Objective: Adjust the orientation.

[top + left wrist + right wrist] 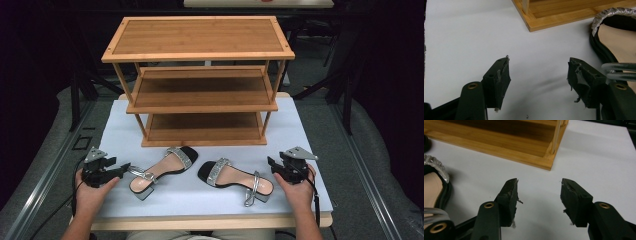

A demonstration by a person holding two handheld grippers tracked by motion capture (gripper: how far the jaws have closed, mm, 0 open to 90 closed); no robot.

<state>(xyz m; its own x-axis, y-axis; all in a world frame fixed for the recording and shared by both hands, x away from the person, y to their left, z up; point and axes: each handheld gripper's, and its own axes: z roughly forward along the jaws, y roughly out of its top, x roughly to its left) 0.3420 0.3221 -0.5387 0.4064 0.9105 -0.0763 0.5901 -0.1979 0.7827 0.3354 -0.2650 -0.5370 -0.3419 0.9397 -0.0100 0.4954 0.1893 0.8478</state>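
Both tools stood with their jaws spread and nothing between them. Held low over the desk (310, 165) at its near-left corner, the left tool (125, 165) pointed right toward the left sandal (162, 170), its tips just short of the silver ankle strap (141, 174) at the heel. In the left gripper view that strap (619, 71) lay close beside the right-hand jaw, apart from its pad as far as could be told, while white desk cover showed through the gap of the tool (537, 77).

On the near-right side, the right tool (270, 161) sat in the person's right hand (295, 187), just right of the right sandal (235, 178) and clear of it. Its own view showed the tool (539, 195) open over bare white cover, with the sandal (434, 187) off to the left.

Each sandal lay flat on the desk, toes angled inward toward each other and heels outward, with a glittery silver band across the toes. Beyond them, toward the far edge, stood a three-tier bamboo shoe rack (200, 75) with bare shelves; its bottom corner appeared in both gripper views.
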